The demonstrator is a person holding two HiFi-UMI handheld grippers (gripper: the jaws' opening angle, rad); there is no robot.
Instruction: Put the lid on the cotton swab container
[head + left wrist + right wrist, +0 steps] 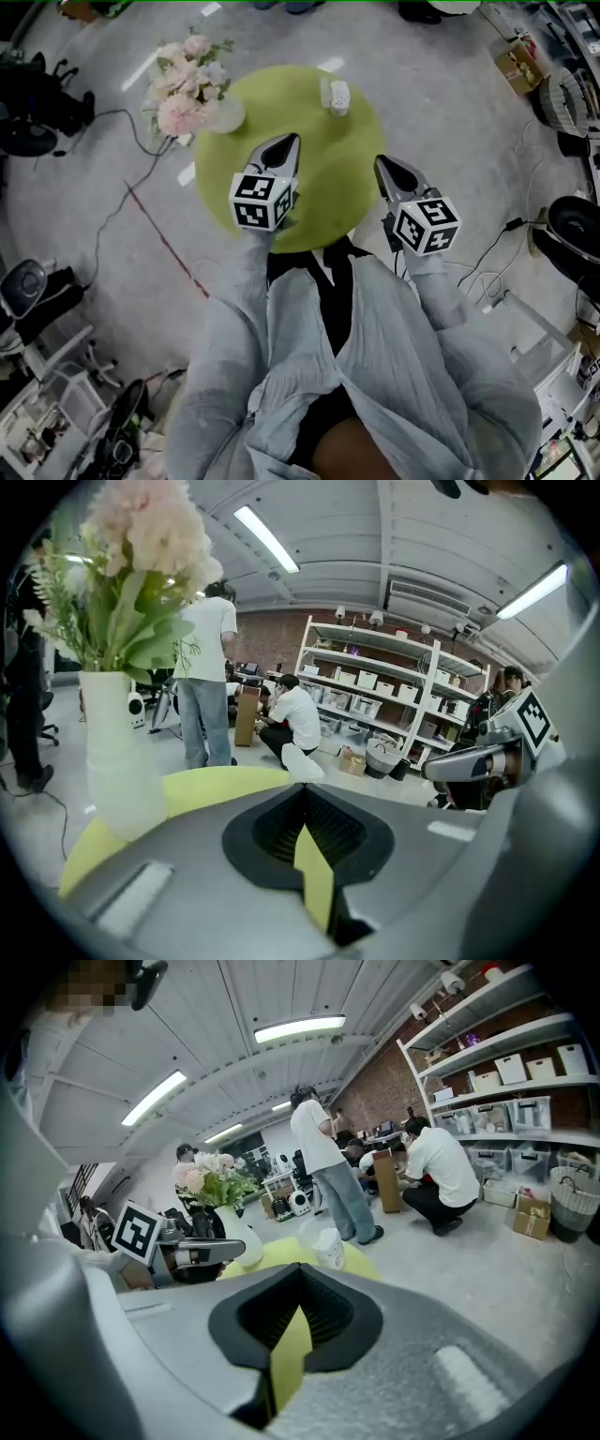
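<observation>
Progress: we judge nothing done; cotton swab container point(335, 96) sits untouched on table point(314, 202).
Left gripper point(289, 142): pinched closed, empty.
Right gripper point(384, 167): same.
Remaining: lid pickup, fitting.

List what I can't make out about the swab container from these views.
- Capped or open: in the head view the cotton swab container is too small to tell.
- Container's lower part: left gripper view, cut off by the fingers of the left gripper.
- Pale shape behind it: right gripper view, too blurred to name.
</observation>
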